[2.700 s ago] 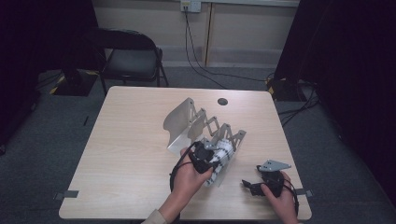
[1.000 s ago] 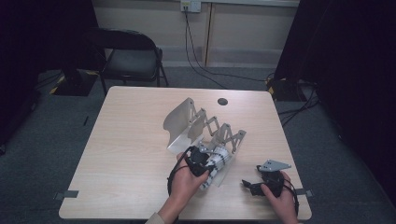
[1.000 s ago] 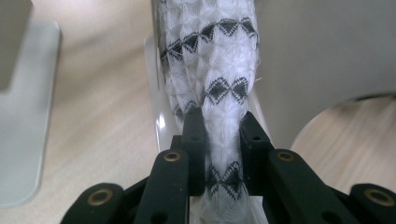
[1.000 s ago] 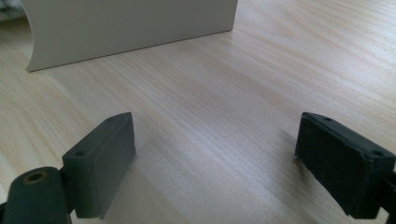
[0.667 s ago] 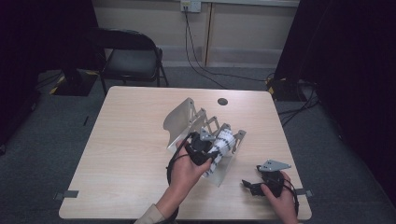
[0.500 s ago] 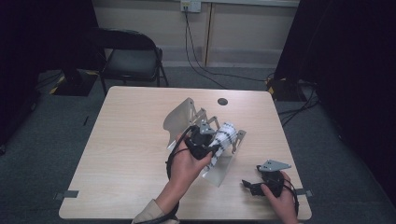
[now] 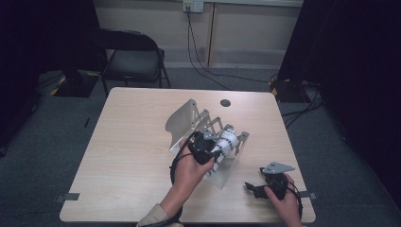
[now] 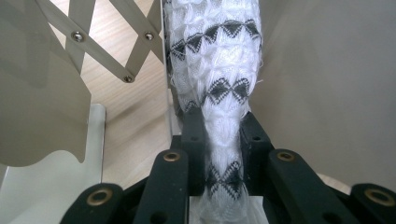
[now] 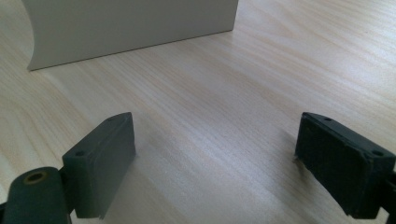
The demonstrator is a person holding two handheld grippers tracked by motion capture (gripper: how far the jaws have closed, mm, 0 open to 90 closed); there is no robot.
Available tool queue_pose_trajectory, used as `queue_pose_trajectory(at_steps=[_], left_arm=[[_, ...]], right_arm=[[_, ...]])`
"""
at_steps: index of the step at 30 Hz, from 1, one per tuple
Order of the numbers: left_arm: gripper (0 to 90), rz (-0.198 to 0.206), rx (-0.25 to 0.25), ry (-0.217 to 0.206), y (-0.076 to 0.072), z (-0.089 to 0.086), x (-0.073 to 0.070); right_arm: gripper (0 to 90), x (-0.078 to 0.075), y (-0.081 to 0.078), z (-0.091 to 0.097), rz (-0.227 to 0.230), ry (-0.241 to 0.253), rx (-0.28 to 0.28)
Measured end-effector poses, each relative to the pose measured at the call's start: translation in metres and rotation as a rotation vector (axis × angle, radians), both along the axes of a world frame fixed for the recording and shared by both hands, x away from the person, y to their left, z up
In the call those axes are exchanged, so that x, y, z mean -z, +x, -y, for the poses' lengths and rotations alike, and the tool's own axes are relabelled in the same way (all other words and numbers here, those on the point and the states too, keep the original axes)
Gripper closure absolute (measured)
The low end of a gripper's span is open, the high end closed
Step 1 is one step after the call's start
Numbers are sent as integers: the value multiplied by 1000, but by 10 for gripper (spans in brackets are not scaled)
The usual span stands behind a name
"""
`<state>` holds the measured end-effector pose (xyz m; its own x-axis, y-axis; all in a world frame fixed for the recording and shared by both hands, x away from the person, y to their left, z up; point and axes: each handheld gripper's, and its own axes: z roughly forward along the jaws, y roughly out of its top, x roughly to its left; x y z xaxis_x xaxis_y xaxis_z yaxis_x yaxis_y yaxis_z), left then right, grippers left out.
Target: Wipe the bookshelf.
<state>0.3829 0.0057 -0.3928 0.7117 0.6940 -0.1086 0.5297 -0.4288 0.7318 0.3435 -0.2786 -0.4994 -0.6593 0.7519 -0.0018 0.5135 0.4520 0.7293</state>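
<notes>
Between the upright dividers of the expanding rack (image 7: 189,124) near the middle of the table (image 7: 127,156), our left gripper (image 7: 204,147) is clamped on a rolled white sock with a black zigzag pattern (image 8: 215,70), and the left gripper view shows both black pads pressing the knit flat between them. The sock sits above the rack's near end, between the tall pale panel on its right in that view and the scissor links (image 8: 100,51) on its left. To do this step well, we judge we should keep the grip firm and steady, line the roll up with the gap so it runs parallel to the dividers, and move it along the slot rather than across it, since a sideways drag could catch the soft knit on the riveted links or nudge the light rack along the table. We would loosen the pads only once the roll rests on the bottom and leans on a panel. As for what the rack holds, we see nothing else in its slots; the far ones look bare. Our right gripper (image 7: 265,185) waits at the near right edge, its pads (image 9: 100,161) spread wide with only bare wood between them, well apart from the rack.
</notes>
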Motion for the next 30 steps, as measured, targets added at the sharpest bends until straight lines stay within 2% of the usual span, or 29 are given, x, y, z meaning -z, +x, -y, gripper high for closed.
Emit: queue_pose_trajectory(at_steps=[10,21,30], left_arm=[[763,-30,-3,1,-5,-1,16],[763,-76,-10,14,-9,-3,42],[764,-129,-17,33,-13,-4,67]], right_arm=[[113,0,0,0,0,0,0],[113,0,0,0,0,0,0],[113,0,0,0,0,0,0]])
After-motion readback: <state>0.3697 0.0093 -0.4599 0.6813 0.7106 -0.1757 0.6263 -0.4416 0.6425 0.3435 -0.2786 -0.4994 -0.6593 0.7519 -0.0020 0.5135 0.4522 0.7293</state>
